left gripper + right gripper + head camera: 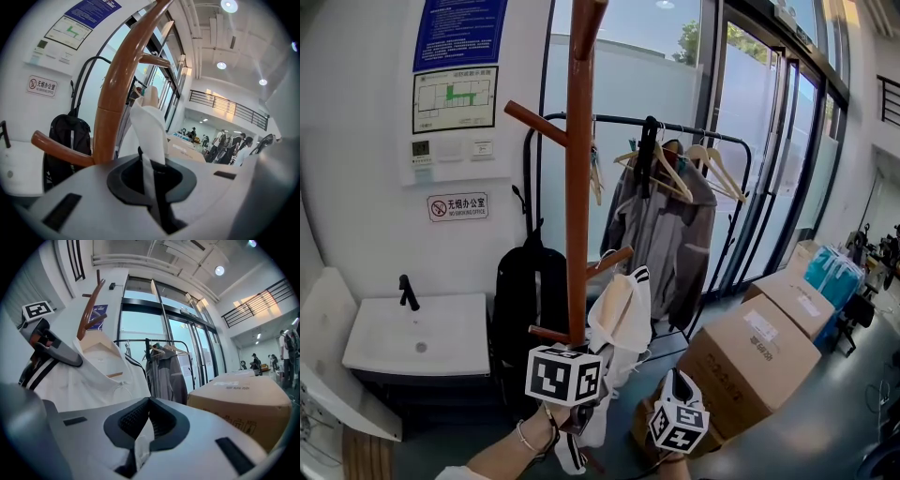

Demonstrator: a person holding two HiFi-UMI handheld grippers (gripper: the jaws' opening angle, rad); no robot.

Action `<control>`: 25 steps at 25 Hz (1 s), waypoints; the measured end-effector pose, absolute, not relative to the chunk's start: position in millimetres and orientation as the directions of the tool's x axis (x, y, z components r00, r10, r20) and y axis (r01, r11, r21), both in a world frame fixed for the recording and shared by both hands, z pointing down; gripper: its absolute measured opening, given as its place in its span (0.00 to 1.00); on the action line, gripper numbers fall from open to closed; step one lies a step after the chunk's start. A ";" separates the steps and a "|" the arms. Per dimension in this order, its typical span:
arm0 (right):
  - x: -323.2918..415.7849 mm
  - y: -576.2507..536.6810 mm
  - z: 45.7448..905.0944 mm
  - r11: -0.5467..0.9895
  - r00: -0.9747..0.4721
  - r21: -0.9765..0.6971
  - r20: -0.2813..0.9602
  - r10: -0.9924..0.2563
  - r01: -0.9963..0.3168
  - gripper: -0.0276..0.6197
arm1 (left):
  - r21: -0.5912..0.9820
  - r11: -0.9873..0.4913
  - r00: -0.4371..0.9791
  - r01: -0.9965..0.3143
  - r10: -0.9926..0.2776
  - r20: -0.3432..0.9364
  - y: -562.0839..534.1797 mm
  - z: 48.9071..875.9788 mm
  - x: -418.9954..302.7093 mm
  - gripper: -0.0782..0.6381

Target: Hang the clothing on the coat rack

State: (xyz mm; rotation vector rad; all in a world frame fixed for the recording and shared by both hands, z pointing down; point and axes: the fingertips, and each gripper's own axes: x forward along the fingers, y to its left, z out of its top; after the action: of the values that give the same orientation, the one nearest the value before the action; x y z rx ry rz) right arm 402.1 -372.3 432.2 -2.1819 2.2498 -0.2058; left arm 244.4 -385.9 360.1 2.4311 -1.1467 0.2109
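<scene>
A brown wooden coat rack [578,187] stands in the middle, with pegs angled upward. A white garment with black trim [619,314] is bunched up by the rack's lower right peg [609,261]; I cannot tell whether it rests on it. My left gripper [565,377] is just below the rack's base pegs, shut on a strip of the garment [149,129] beside the pole [117,89]. My right gripper [678,419] is lower right and shut on another fold of the white cloth [140,448]. The garment [93,376] spreads between them in the right gripper view.
Behind the rack is a black metal clothes rail [675,124] with a grey jacket [670,230] and hangers. A black backpack [530,300] hangs at the left. A white sink [417,337] is on the left wall, and cardboard boxes [755,352] stand at the right.
</scene>
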 end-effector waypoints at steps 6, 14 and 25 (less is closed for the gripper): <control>390.3 -374.1 435.7 0.047 -0.056 -0.091 0.101 -0.993 -0.995 0.08 | 0.316 -0.547 0.630 -0.775 -0.705 0.326 -385.3 364.4 235.6 0.15; 377.4 -375.3 437.0 0.055 -0.064 -0.084 0.113 -0.992 -0.995 0.08 | 0.306 -0.536 0.616 -0.787 -0.711 0.338 -385.4 372.9 225.8 0.15; 355.9 -379.4 439.7 0.071 -0.079 -0.066 0.129 -0.989 -0.995 0.08 | 0.297 -0.555 0.629 -0.777 -0.692 0.354 -384.9 389.4 220.4 0.15</control>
State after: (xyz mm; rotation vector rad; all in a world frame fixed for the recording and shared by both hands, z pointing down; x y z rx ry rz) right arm 355.9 -379.4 439.7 -2.1648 2.3343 -0.2183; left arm 220.4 -384.9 389.4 2.4280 -1.1616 0.2729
